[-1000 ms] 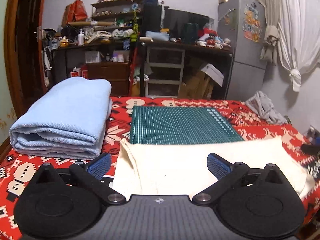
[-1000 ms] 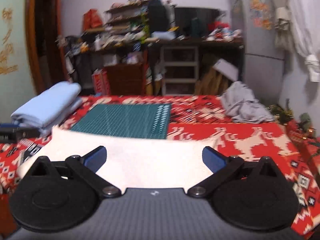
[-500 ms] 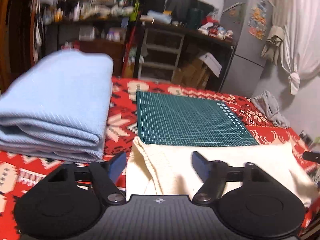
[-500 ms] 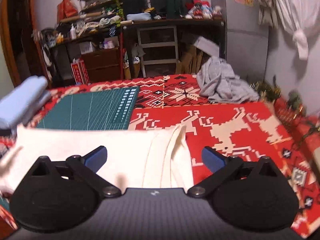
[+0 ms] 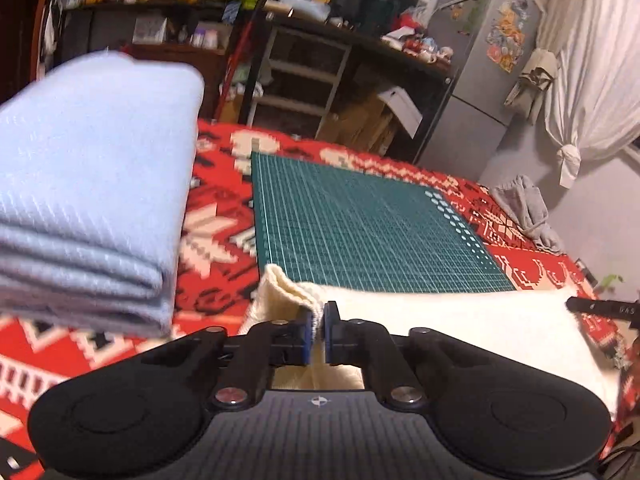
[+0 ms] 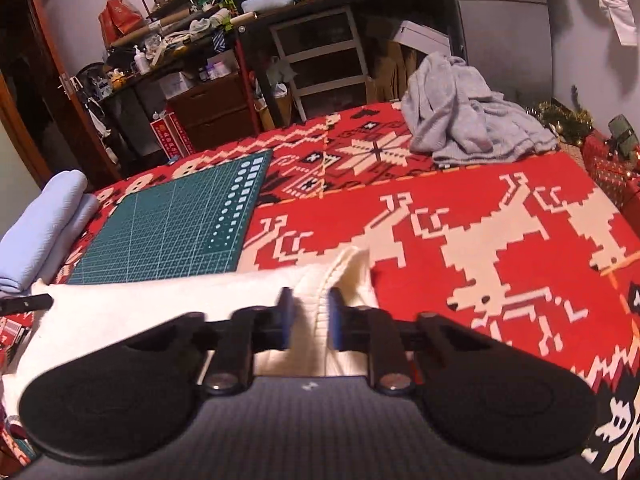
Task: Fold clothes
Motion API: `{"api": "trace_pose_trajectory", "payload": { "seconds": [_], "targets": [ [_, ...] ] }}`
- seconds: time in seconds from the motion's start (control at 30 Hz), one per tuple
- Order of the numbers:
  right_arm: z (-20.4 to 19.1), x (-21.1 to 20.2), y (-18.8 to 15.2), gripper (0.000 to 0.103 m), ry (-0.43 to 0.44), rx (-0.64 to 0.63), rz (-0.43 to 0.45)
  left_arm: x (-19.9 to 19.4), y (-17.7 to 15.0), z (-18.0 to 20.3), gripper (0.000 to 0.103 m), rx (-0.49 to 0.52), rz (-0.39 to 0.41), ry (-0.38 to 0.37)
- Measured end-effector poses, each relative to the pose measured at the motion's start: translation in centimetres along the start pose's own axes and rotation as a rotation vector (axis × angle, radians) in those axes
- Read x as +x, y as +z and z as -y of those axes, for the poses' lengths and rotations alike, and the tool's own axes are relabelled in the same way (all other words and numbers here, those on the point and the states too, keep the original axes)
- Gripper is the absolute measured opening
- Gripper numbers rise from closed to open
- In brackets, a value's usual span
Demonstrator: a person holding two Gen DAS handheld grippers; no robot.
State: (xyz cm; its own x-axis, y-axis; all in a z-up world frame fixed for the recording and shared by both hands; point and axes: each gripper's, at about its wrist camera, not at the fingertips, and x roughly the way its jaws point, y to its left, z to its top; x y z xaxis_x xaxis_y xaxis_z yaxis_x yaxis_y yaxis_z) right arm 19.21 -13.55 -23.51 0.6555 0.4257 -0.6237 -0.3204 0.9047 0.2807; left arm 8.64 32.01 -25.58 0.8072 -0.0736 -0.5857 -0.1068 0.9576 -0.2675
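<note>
A cream knitted garment [image 5: 440, 320] lies flat along the near edge of the red patterned blanket [image 6: 500, 240]. My left gripper [image 5: 316, 322] is closing its jaws on the garment's left corner, and the ribbed edge is pinched between the blue pads. At the garment's right end [image 6: 160, 300], my right gripper [image 6: 310, 308] is also closing, with a raised fold of the cream cloth between its pads. Each gripper's dark tip shows at the far edge of the other's view.
A folded light-blue towel [image 5: 92, 184] sits to the left of the garment. Behind the garment lies a green cutting mat [image 5: 360, 224]. A crumpled grey garment [image 6: 464, 116] is at the far right corner. Cluttered shelves, a desk and a fridge stand beyond the bed.
Both grippers moved forward and down onto the cream garment's two ends. Their jaws went from wide open to closed on the cloth, which bunched up at each corner.
</note>
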Motion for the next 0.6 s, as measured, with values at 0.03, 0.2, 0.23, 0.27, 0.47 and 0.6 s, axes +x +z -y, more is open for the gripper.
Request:
{"api": "trace_pose_trajectory", "payload": {
  "seconds": [0.03,0.2,0.23,0.27,0.47,0.6],
  "targets": [
    [-0.2,-0.2,0.1,0.004,-0.004,-0.003,0.009,-0.1,0.2,0.1,0.005,0.001,0.009,0.002],
    [0.3,-1.0,1.0,0.003,0.02,0.044,0.059,0.1,1.1,-0.6,0.005,-0.043,-0.002,-0.001],
    [0.5,-0.7,1.1,0.004,0.02,0.057,0.057,0.6,1.0,-0.7,0.005,-0.04,-0.019,0.008],
    [0.7,-0.3,1.1,0.004,0.017,0.062,0.046,1.0,0.9,-0.7,0.005,-0.032,-0.037,0.018],
    [1.7,0.9,0.5,0.019,-0.008,0.094,0.011,0.8,1.0,-1.0,0.019,-0.023,-0.053,0.06],
    [1.8,-1.2,0.0,0.022,-0.037,0.105,0.04,-1.5,0.5,-0.5,0.033,0.012,-0.03,0.121]
  ]
}}
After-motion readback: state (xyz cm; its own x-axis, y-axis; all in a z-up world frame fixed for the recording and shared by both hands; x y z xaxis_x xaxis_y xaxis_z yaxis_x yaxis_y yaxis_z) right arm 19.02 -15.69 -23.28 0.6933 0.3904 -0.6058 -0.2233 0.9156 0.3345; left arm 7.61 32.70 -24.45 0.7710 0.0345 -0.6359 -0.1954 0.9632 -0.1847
